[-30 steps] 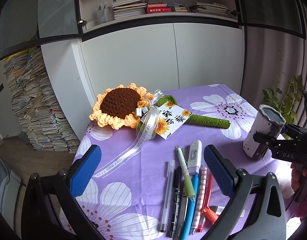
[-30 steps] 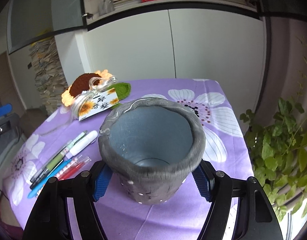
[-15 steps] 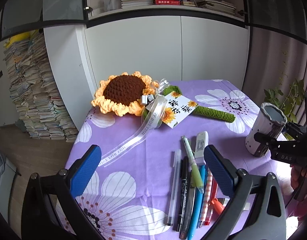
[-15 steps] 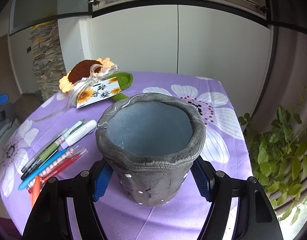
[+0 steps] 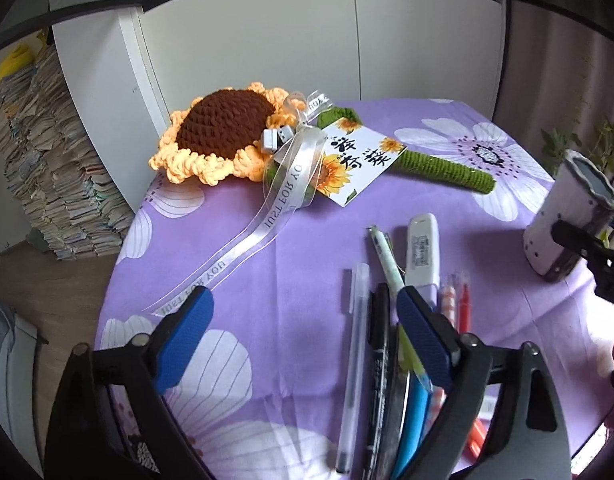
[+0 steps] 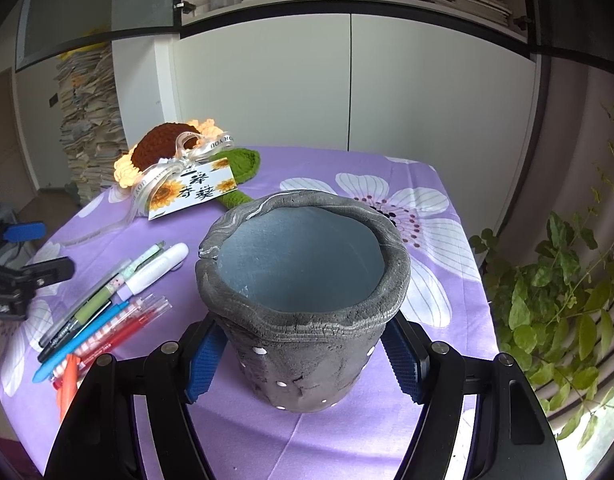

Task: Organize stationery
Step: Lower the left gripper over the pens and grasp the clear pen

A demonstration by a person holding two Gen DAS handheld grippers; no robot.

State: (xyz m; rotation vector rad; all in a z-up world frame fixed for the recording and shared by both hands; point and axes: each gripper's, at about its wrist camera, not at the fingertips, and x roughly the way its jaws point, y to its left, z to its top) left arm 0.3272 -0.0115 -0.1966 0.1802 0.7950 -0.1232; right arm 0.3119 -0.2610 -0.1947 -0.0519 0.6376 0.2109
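Observation:
Several pens and markers (image 5: 391, 332) lie side by side on the purple flowered tablecloth (image 5: 307, 248), also seen in the right wrist view (image 6: 107, 312). A white correction-tape-like marker (image 5: 422, 254) lies among them. My left gripper (image 5: 303, 320) is open and low over the near ends of the pens, its right finger above them. My right gripper (image 6: 303, 354) is shut on a grey clay pen pot (image 6: 303, 304), which is empty and tilted; the pot also shows at the right of the left wrist view (image 5: 567, 224).
A crocheted sunflower (image 5: 223, 136) with a green stem, ribbon (image 5: 283, 208) and gift card (image 5: 355, 164) lies at the table's back. White cabinets stand behind. A paper stack (image 5: 47, 168) is left, a potted plant (image 6: 555, 300) right of the table's edge.
My left gripper has moved forward and down toward the pens, so they now lie under its right finger. The right gripper still holds the pot, slightly shifted.

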